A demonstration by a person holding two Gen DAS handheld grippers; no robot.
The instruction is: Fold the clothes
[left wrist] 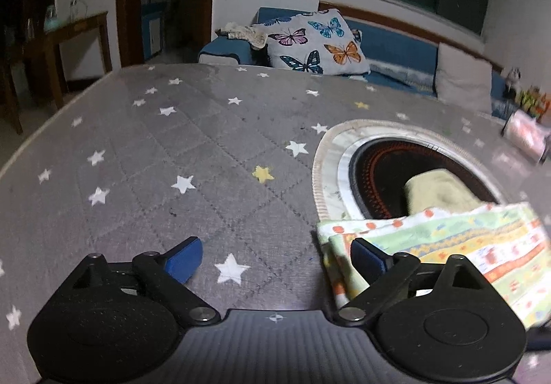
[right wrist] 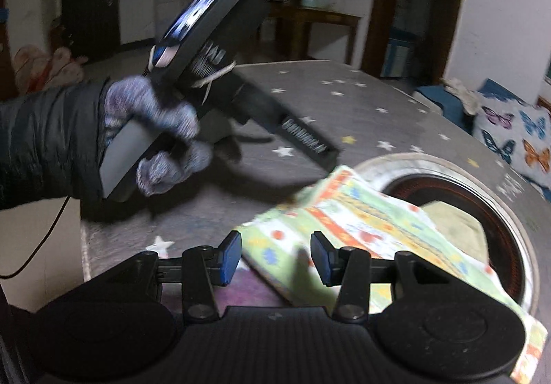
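A folded, colourfully patterned cloth point(left wrist: 447, 246) lies on the grey star-print table cover point(left wrist: 172, 149), partly over a round inset. My left gripper point(left wrist: 275, 258) is open and empty, its right finger beside the cloth's left edge. In the right wrist view the same cloth point(right wrist: 344, 218) lies just ahead of my right gripper point(right wrist: 275, 256), which is open and empty, its jaws over the cloth's near corner. A gloved hand holds the left gripper's body point(right wrist: 220, 74) above the table at the left.
A round dark inset with a pale rim point(left wrist: 330, 163) holds a yellowish folded towel point(left wrist: 437, 191). A blue sofa with a butterfly pillow point(left wrist: 313, 43) stands behind the table. A wooden side table point(left wrist: 75, 36) stands at the far left.
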